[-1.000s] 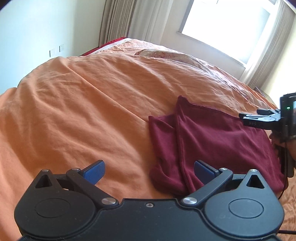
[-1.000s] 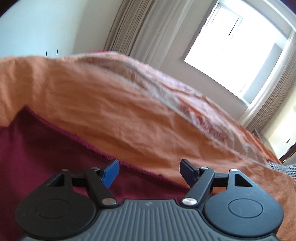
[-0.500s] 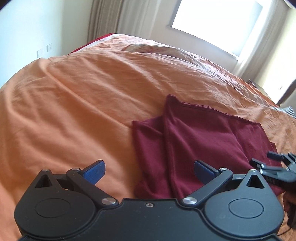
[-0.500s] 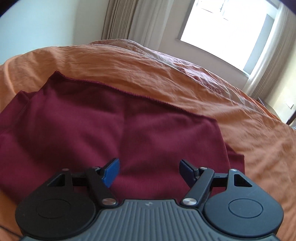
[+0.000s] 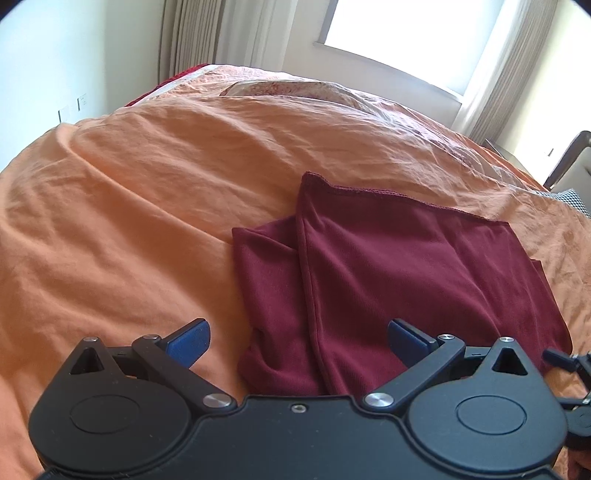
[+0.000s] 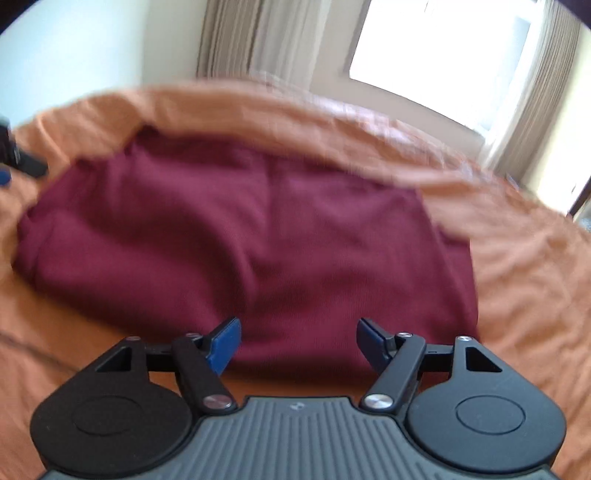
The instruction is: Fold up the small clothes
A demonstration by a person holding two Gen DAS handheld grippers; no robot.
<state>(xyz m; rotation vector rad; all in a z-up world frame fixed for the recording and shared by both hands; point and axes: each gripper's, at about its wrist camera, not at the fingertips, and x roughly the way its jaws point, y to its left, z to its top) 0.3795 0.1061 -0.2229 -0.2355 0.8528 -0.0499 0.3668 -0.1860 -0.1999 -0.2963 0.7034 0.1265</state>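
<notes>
1. The dark red garment (image 5: 399, 273) lies folded on the orange bedspread (image 5: 140, 206), toward the near right part of the bed as the left wrist camera sees it. Its top layer forms a broad panel with a stitched hem along the far edge; a narrower layer pokes out from under it on the left side.
2. In the right wrist view the same garment (image 6: 251, 236) fills the middle of the frame, a rounded, slightly rumpled slab — the picture is blurred, so fine folds cannot be made out.
3. The left gripper (image 5: 298, 338) hangs just above the garment's near left edge, its blue-padded fingers (image 5: 188, 341) spread wide apart and clasping nothing; the left finger is over bare bedspread, the right one over the red cloth.
4. The right gripper (image 6: 298, 343) sits at the garment's near edge, jaws parted and empty, with cloth showing between the blue pads (image 6: 223, 347).
5. The tip of the right gripper also shows at the lower right border of the left wrist view, just beside the garment's right corner.
6. Farther out, a pale patterned pillow (image 5: 295, 88) rests at the head of the bed.
7. Behind it hang curtains (image 5: 207, 37) beside a bright window (image 5: 406, 33), and a white wall (image 5: 74, 55) with sockets stands at the left.
</notes>
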